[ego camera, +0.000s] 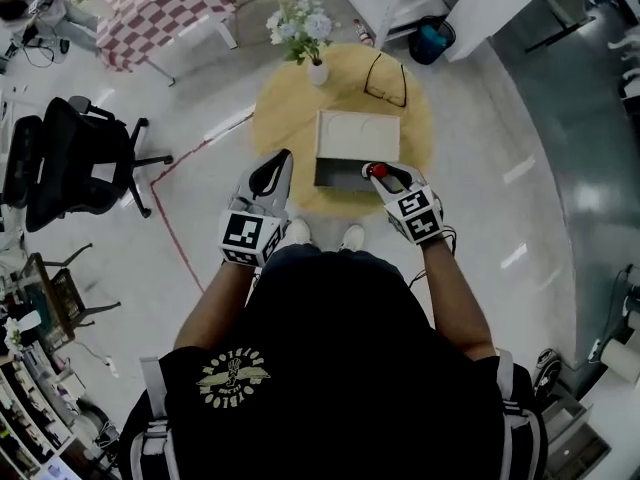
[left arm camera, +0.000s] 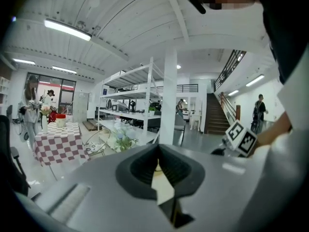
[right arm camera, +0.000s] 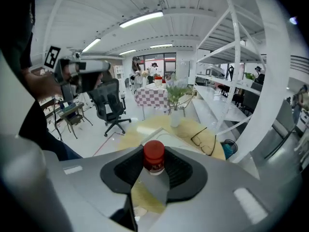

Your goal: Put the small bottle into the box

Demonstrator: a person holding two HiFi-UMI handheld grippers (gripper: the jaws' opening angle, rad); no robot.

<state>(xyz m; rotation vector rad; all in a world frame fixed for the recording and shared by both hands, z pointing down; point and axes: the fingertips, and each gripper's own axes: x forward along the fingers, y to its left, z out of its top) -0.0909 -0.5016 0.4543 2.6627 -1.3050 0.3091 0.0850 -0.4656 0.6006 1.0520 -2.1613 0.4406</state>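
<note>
Currently the small bottle (right arm camera: 154, 157), red cap up, is pinched between the jaws of the right hand-held gripper (ego camera: 386, 174) at the near right corner of the open box (ego camera: 357, 136). The box sits on the round yellow surface (ego camera: 290, 108), with a vase of flowers (ego camera: 316, 68) and a pair of glasses (ego camera: 386, 80) beyond it. Left of the box, the left hand-held gripper (ego camera: 286, 158) has its jaws pressed together on nothing.
</note>
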